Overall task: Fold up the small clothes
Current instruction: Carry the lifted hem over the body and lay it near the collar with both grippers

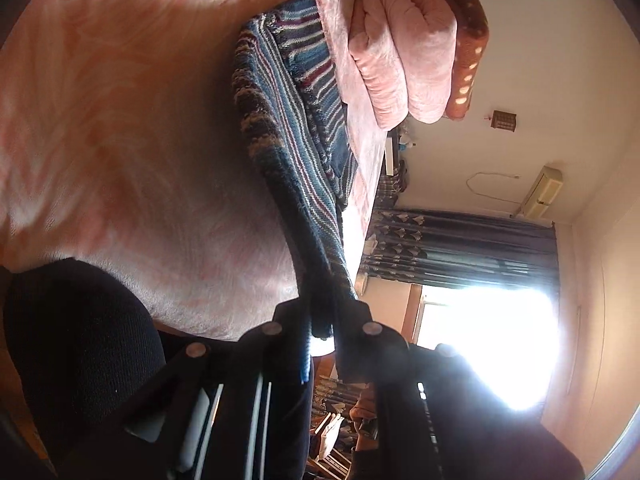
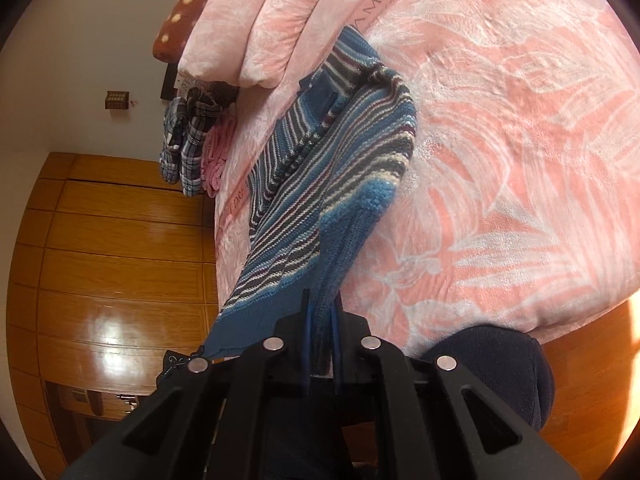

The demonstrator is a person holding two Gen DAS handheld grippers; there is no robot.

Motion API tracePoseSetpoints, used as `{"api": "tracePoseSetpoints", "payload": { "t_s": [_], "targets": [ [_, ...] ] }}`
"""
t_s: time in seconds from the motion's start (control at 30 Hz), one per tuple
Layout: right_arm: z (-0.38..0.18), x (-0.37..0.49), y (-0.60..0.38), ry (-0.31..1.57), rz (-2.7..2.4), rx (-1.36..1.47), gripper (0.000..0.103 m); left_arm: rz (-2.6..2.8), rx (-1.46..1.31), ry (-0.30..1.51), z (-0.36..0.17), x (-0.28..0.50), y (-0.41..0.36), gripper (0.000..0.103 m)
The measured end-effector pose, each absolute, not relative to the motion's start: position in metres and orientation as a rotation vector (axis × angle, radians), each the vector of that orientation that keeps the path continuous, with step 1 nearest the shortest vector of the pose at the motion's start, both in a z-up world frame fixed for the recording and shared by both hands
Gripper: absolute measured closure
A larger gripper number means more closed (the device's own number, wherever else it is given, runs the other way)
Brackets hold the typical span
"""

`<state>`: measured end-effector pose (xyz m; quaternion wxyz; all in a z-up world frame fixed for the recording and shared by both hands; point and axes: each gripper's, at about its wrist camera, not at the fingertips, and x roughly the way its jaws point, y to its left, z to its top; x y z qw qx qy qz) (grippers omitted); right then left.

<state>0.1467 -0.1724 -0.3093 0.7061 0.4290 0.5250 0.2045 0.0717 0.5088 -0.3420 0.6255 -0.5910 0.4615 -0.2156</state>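
A blue striped knitted garment (image 1: 288, 120) lies on the pink floral bedspread (image 1: 120, 120), stretched toward both cameras. My left gripper (image 1: 322, 312) is shut on one end of it, the knit pinched between the black fingers. In the right wrist view the same striped knitted garment (image 2: 332, 168) runs from the bed down into my right gripper (image 2: 320, 316), which is shut on its blue ribbed edge. Part of the fabric is lifted off the bed between the two grips.
A folded pink quilt (image 1: 400, 52) and a brown dotted pillow (image 1: 468, 48) sit at the bed's head. Plaid clothes (image 2: 188, 140) hang off the bed's side by a wooden wardrobe (image 2: 112, 264). A dark-clothed knee (image 1: 80, 340) is close. A bright window (image 1: 492, 344) glares.
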Motion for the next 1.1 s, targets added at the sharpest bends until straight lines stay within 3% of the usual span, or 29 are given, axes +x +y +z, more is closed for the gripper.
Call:
{"api": "tracePoseSetpoints", "payload": {
  "t_s": [0.63,1.1],
  "targets": [
    [-0.254,0.244,-0.166,1.100,0.481,0.934,0.096,-0.532,-1.340,0.987,-0.278,0.166,0.518,0.097],
    [-0.281,0.361,-0.150,1.185,0.443,0.849,0.096,-0.455,-1.324,1.045,-0.307,0.278,0.526,0.097]
  ]
}}
